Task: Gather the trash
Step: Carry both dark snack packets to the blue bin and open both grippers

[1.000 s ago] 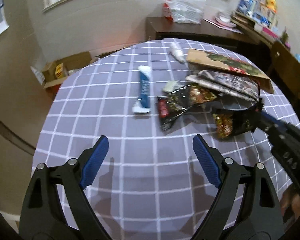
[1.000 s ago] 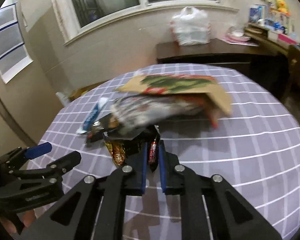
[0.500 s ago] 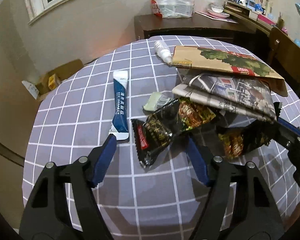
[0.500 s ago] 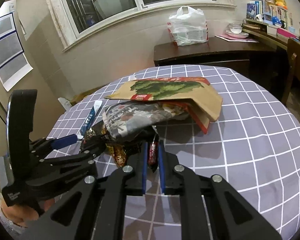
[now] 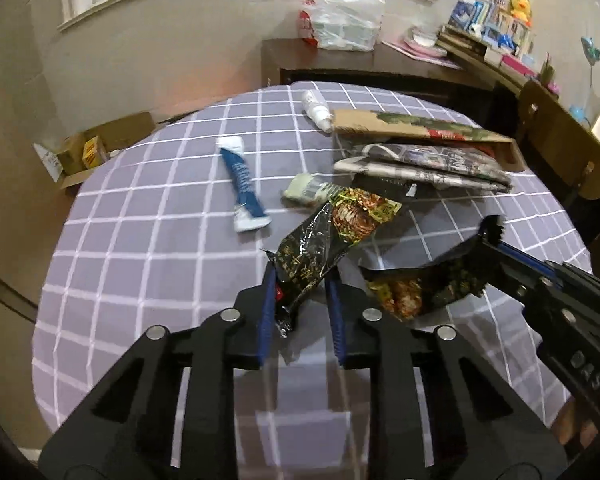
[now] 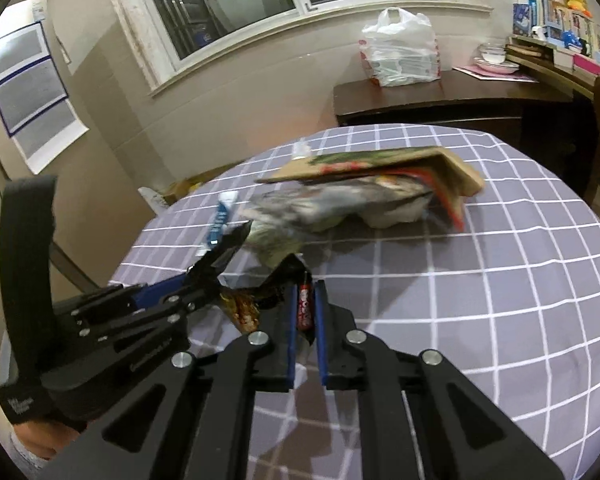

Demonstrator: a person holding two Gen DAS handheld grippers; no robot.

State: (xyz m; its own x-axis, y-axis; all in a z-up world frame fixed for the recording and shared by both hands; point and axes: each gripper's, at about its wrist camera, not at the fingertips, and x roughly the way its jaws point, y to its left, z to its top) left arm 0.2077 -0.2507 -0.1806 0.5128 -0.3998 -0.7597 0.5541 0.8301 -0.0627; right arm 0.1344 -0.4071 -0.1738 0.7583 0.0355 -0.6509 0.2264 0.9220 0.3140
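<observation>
Left wrist view: the left gripper (image 5: 300,292) is closing its blue-padded jaws around the lower end of a crinkled black foil snack wrapper with a yellow-and-red printed end (image 5: 332,232). That wrapper slants up off the grey checked tablecloth (image 5: 148,264), and the left pad already touches it while a sliver of gap shows by the right pad. A second ago these jaws stood wide over bare cloth, with the wrapper lying flat farther off.

Right wrist view: the right gripper (image 6: 303,312) is clenched tight on a second black snack wrapper with red print (image 6: 304,308), a thin strip pinched between its pads, lifted clear of the cloth. That grip is unchanged from a second ago.

Beyond the fingers lie a blue-and-white toothpaste tube (image 5: 244,188), a pale green squashed packet (image 5: 306,192), folded newspapers (image 5: 424,166), a flattened brown cardboard box with green print (image 5: 416,128) and a small white plastic bottle (image 5: 316,110).
</observation>
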